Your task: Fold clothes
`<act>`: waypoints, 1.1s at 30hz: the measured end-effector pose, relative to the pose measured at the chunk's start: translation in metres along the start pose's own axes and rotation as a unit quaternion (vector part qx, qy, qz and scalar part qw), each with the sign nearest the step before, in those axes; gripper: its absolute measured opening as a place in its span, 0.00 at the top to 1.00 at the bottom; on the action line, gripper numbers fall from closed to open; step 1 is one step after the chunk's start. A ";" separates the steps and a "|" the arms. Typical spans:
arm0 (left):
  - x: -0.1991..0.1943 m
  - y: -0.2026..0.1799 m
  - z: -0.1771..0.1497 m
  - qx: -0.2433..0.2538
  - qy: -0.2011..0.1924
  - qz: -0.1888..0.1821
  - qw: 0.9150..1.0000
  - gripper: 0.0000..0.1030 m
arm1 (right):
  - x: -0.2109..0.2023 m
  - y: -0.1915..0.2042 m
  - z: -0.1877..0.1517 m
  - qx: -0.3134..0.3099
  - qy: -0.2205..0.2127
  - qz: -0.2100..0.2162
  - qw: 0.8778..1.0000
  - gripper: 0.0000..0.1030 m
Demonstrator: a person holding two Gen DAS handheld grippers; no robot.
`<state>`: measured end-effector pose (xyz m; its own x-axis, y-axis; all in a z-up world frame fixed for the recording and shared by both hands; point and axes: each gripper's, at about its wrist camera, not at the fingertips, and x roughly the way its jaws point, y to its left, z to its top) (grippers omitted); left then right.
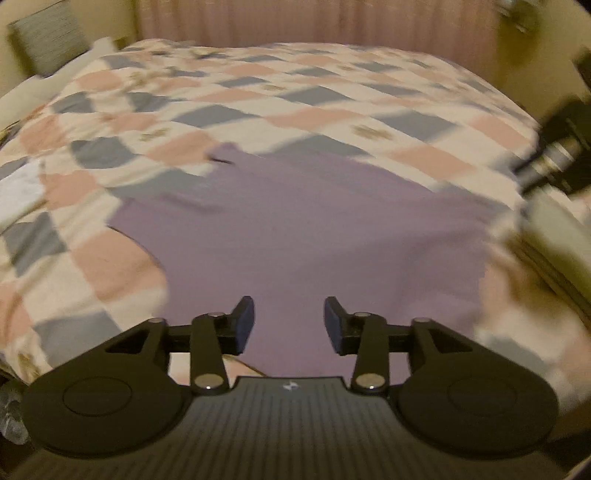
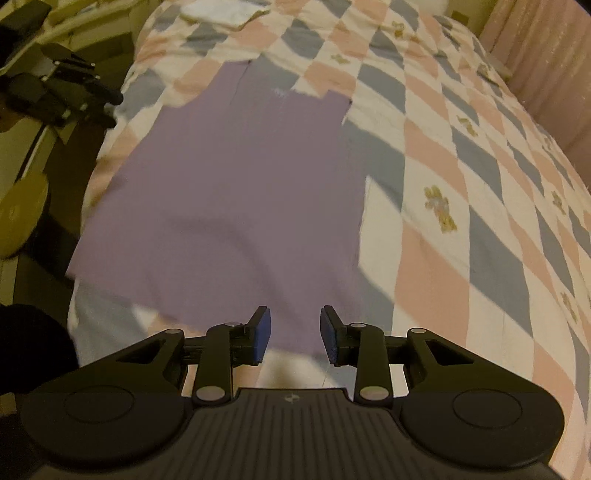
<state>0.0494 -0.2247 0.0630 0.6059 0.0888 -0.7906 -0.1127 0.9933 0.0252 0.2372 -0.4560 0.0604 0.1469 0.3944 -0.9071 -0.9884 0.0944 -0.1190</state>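
Note:
A lilac sleeveless top [image 1: 295,229] lies spread flat on a checked bed cover. My left gripper [image 1: 289,325] hovers open over the top's near edge, nothing between its blue pads. In the right wrist view the same top [image 2: 229,177] stretches away with its shoulder straps at the far end. My right gripper [image 2: 295,334] is open above the top's near hem, its fingers empty. The other gripper [image 2: 70,88] shows at the upper left of the right wrist view, and a blurred dark gripper [image 1: 557,155] sits at the right edge of the left wrist view.
The bed cover [image 1: 314,99] has pink, blue and white diamonds. A white folded cloth [image 2: 221,13] lies at the far end of the bed. A pink curtain [image 1: 314,22] hangs behind the bed. A grey cushion [image 1: 48,37] stands at the back left. The bed's edge drops off at left [image 2: 85,206].

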 end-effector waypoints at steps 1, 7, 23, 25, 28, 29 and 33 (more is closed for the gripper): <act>-0.002 -0.016 -0.008 0.020 0.001 -0.006 1.000 0.56 | -0.002 0.007 -0.006 -0.010 0.003 -0.002 1.000 0.68; -0.002 -0.088 -0.066 0.102 0.008 -0.025 0.994 0.55 | 0.005 0.037 -0.026 -0.023 0.013 -0.008 1.000 0.65; 0.069 -0.203 -0.139 0.261 0.022 0.159 0.952 0.44 | 0.054 0.039 -0.035 -0.123 0.014 0.031 0.992 0.58; 0.070 -0.204 -0.134 0.243 0.031 0.172 0.954 0.59 | 0.054 0.033 -0.034 -0.133 0.008 0.033 0.990 0.58; 0.067 -0.195 -0.124 0.201 0.053 0.188 0.960 0.86 | 0.057 0.031 -0.033 -0.159 -0.005 0.028 0.987 0.56; 0.065 -0.191 -0.121 0.192 0.057 0.189 0.961 0.91 | 0.058 0.031 -0.034 -0.171 -0.010 0.026 0.985 0.54; 0.052 -0.177 -0.102 0.140 0.063 0.174 0.973 0.98 | 0.063 0.052 -0.041 -0.240 -0.046 0.039 0.969 0.50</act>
<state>0.0206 -0.4036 -0.0448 0.4660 0.4314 -0.7725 -0.0642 0.8872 0.4568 0.1930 -0.4633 -0.0197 0.0520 0.4646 -0.8840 -0.8979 -0.3658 -0.2451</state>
